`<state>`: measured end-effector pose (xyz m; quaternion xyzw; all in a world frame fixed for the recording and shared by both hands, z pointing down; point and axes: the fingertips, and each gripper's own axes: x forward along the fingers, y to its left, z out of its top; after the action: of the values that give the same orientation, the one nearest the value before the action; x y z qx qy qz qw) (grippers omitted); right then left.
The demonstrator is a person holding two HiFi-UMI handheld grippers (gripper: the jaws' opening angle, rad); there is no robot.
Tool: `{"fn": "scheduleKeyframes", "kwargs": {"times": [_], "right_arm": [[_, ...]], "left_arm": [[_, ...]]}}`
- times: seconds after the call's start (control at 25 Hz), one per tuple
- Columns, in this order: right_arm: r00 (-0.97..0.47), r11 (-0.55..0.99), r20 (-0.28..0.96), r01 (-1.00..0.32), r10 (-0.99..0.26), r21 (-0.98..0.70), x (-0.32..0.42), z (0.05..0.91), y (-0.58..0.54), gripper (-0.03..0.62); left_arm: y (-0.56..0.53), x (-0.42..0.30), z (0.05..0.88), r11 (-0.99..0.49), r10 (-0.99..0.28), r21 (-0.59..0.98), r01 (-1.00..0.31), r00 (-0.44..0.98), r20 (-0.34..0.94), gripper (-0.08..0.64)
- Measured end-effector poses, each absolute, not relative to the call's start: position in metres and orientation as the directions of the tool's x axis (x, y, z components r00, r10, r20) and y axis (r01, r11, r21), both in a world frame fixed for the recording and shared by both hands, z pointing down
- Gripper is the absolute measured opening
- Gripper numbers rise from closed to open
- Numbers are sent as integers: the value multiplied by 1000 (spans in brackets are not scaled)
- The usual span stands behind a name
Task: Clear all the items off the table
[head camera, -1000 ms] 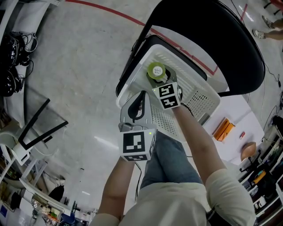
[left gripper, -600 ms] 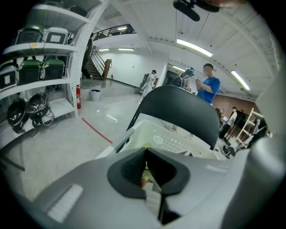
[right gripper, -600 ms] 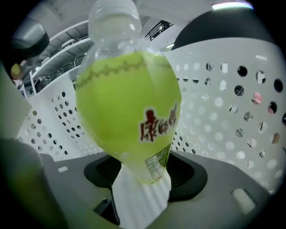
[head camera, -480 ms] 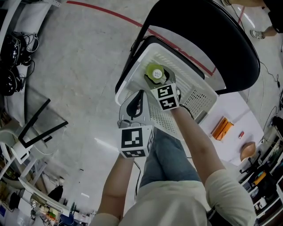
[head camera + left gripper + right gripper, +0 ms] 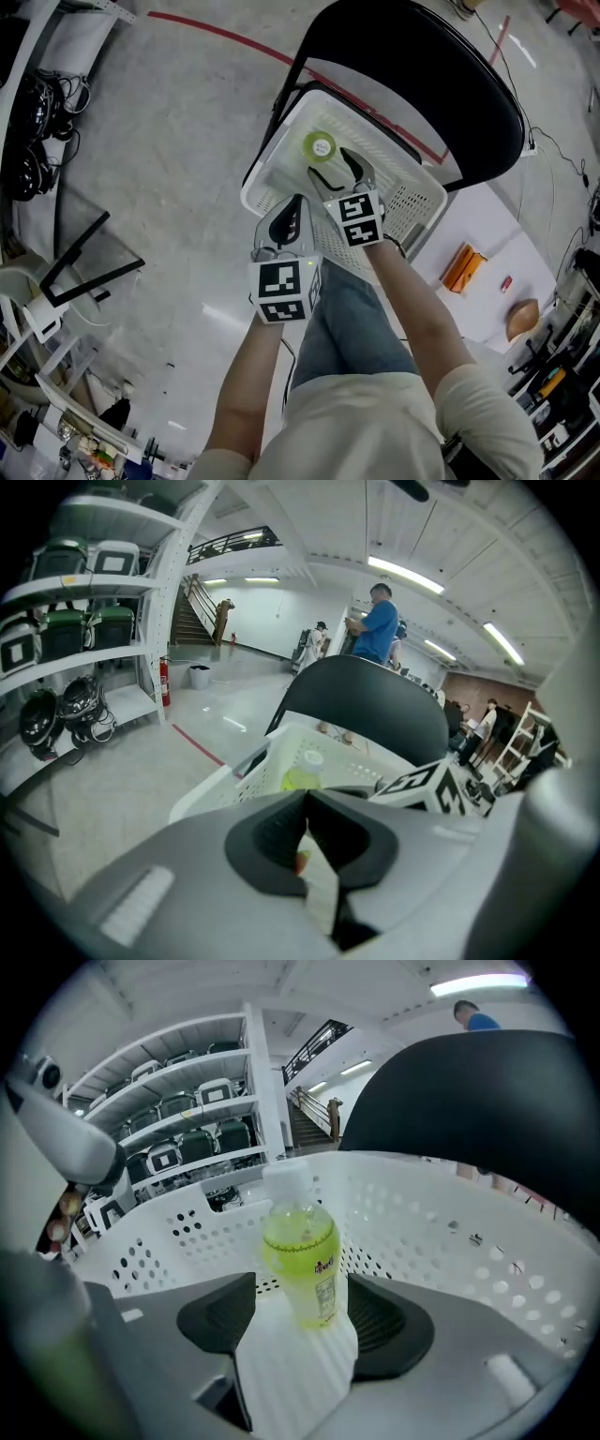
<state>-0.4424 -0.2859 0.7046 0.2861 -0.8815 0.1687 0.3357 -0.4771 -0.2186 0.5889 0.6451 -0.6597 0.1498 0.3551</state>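
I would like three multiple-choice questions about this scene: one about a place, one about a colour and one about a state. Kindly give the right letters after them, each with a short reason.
1. Where does the bottle stand?
A. on the floor
B. in the white basket
C. on a shelf

2. What colour is the drink in the bottle?
A. yellow-green
B. red
C. blue

3. How are the jaws of the right gripper?
A. closed on the bottle
B. closed on the basket's rim
C. apart, gripping nothing

Answers:
1 B: the perforated white walls of the basket surround the bottle in the right gripper view.
2 A: the liquid shows yellow-green under a white cap.
3 C: the jaws have just been opening. They stand wide, and the bottle is upright beyond them with no pad pressing on it.
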Motion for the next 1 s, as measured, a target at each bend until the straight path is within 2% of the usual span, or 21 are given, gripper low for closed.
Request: {"fn": "scheduleKeyframes", "kwargs": {"times": [0.12, 0.24, 0.52, 1.0], "right_arm": [[-594, 759, 694, -643, -406, -106, -429, 691, -282, 287], [-573, 729, 692, -677, -439, -98, -416, 674, -280, 240], [-539, 629, 629, -771, -560, -99, -382, 613, -274, -2], [-561, 634, 596, -766, -575, -109, -334, 537, -215, -2]], "left_arm": [[-212, -471, 585, 127, -742, 262, -957, 84, 666, 9], [-203, -465, 579, 132, -738, 257, -957, 78, 670, 9], [-180, -449, 558, 126, -737, 238, -963, 70, 672, 9], [-136, -415, 518, 107, -748, 236, -966, 78, 659, 9]]}}
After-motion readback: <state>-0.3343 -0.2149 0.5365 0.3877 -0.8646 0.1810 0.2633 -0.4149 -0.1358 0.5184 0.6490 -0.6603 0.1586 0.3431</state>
